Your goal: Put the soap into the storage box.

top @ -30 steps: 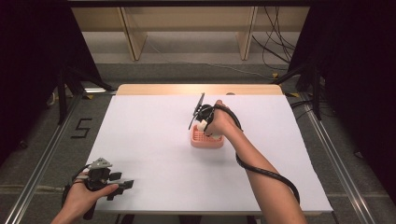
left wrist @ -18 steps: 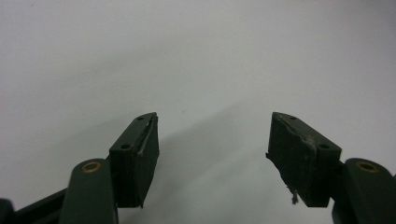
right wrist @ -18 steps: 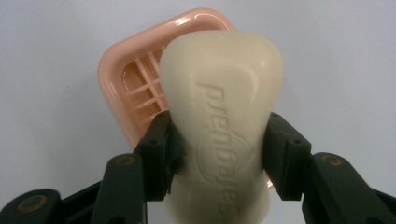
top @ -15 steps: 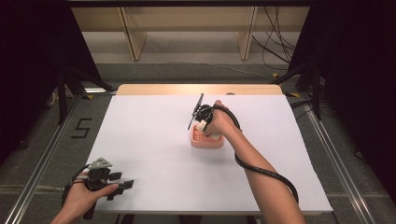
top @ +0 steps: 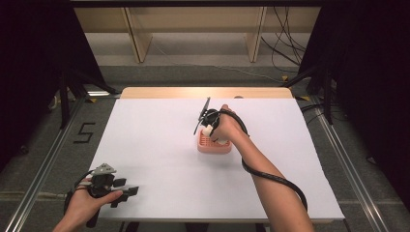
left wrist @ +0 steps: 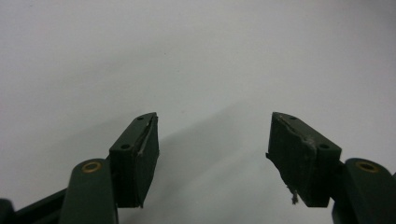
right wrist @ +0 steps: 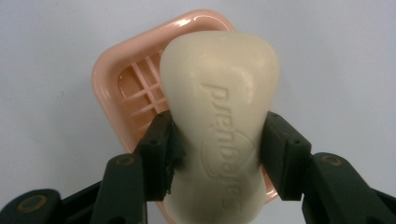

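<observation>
While the right tool is clamping the cream soap bar between its jaws directly above the pink soap dish, we are judging this the placing step. Next we are needing to lower the bar squarely into the dish, then release. The left tool is resting open over bare table, well apart.

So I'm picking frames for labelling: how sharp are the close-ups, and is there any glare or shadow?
Right gripper view: the embossed cream soap bar is sharp, with soft glare on the pink plastic soap dish rim. Left gripper view: the left hand-held gripper casts soft shadows on the white tabletop. High view: dark surroundings.
</observation>
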Available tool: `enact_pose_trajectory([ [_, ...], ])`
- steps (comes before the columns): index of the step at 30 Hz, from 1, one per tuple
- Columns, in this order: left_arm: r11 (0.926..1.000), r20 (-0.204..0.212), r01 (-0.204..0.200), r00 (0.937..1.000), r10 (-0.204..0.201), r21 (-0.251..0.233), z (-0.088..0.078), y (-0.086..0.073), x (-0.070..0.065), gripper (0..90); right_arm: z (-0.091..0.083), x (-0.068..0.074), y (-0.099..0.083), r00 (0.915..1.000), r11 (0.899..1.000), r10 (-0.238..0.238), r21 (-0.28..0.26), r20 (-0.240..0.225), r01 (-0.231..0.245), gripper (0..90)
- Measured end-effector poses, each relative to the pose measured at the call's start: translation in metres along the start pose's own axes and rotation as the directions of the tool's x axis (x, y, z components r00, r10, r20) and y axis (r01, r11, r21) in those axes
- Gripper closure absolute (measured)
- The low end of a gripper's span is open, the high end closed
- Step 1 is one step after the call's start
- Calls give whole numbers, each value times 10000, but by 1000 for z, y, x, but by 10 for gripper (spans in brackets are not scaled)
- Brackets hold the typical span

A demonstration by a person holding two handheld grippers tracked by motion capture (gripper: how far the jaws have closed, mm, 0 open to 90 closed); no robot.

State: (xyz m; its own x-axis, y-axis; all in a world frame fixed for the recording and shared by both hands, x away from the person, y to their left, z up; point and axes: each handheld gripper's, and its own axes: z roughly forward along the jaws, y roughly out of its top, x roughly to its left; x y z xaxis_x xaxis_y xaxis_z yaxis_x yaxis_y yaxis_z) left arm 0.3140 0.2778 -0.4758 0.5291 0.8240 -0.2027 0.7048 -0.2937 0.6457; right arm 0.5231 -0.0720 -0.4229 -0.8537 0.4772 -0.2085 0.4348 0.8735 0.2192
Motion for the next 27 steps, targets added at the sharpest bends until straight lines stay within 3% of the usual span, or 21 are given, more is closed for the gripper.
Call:
enact_pose_trajectory([
  [2, 10000, 140, 5, 9999, -5, -35, 1, 0, 1, 333, 1, 1, 0, 9999, 9999, 110, -63, -118, -111, 505],
  [6, 10000, 5, 23, 10000, -23, -11, 0, 0, 0, 333, 4, 0, 0, 9993, 9998, 126, -121, -360, -131, 505],
  [10, 10000, 12, 8, 10000, -8, -3, 0, 0, 0, 333, 4, 1, 2, 9997, 9999, 106, -10, -205, -106, 505],
  [11, 10000, 34, 34, 10000, -34, -37, 0, 0, 0, 333, 4, 2, 1, 9991, 9995, 317, 34, -263, -317, 505],
  [12, 10000, 32, 50, 10000, -50, -53, 0, 0, 0, 332, 5, 0, 2, 9994, 9999, 77, -127, -332, -81, 505],
  [13, 10000, 30, 45, 10000, -45, -44, 0, 0, 0, 333, 6, 1, 2, 9989, 9995, 293, -109, -366, -297, 505],
  [18, 10000, 34, 60, 10000, -60, -62, 0, 0, 0, 333, 6, 0, 3, 9996, 9998, 173, 65, -201, -172, 504],
  [21, 10000, 36, 62, 10000, -62, -60, 0, 0, 0, 333, 5, 1, 3, 9990, 9991, 417, 116, -171, -415, 504],
  [27, 9999, 149, 59, 9999, -57, -102, 1, 0, 0, 333, 5, -1, 3, 9998, 9998, 213, 21, -23, -213, 498],
])
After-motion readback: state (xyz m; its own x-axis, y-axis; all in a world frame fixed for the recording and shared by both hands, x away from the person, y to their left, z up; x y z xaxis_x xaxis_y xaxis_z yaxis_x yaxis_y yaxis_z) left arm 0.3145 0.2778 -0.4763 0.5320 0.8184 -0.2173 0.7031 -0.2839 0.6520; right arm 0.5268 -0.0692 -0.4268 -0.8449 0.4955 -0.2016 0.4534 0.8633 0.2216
